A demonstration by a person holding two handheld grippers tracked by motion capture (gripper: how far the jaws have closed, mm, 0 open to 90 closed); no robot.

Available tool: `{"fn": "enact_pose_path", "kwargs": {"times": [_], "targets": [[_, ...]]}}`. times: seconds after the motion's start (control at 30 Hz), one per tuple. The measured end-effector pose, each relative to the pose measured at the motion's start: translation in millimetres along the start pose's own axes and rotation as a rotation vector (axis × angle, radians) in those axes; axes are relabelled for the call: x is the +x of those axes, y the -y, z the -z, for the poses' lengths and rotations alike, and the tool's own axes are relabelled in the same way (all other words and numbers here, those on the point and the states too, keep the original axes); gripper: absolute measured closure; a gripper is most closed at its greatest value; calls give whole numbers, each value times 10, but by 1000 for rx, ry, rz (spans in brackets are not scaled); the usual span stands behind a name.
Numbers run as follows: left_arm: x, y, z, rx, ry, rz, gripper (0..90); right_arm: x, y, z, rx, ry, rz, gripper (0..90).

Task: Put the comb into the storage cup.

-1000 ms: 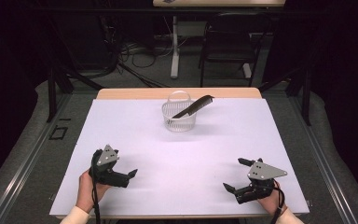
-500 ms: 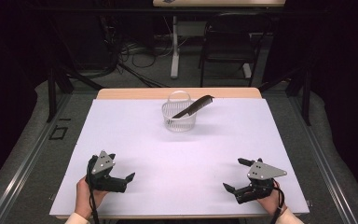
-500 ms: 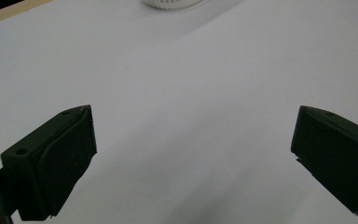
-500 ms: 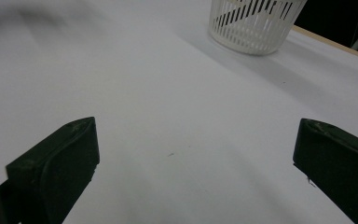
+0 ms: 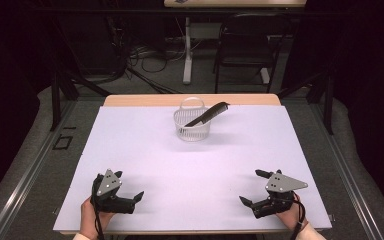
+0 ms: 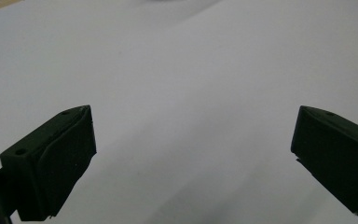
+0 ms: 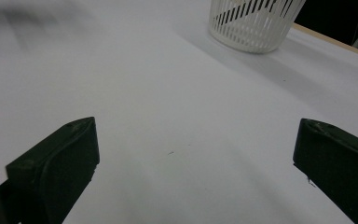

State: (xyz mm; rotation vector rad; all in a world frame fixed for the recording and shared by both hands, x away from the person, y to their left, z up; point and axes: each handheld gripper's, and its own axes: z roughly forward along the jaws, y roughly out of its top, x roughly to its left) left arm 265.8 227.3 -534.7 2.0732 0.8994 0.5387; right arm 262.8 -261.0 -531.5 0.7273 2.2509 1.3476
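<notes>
At the counter's [image 5: 145, 150] near edge both grippers, left [image 5: 130, 192] and right [image 5: 254, 187], rest with jaws apart, well short of the basket [image 5: 192, 125] holding a dark comb [image 5: 207, 114], seemingly waiting.

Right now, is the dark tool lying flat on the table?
No: in the high view the dark tool leans in the white basket, its upper end sticking out past the rim.

The white basket [image 5: 192, 126] stands alone at the table's [image 5: 145, 150] far middle — a dark comb [image 5: 207, 114] juts up-right from it; bare surface lies left, right and nearer of the basket.
</notes>
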Motion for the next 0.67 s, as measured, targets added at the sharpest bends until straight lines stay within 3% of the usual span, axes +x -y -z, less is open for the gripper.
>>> {"fn": "enact_pose_path", "kwargs": {"times": [0.3,0.67], "targets": [[-15,68,59,0,-25,2,0,1,4,-2,5,-7,-5,0],[-17,53,60,-15,-16,-2,0,0,3,-6,4,-9,0,0]]}}
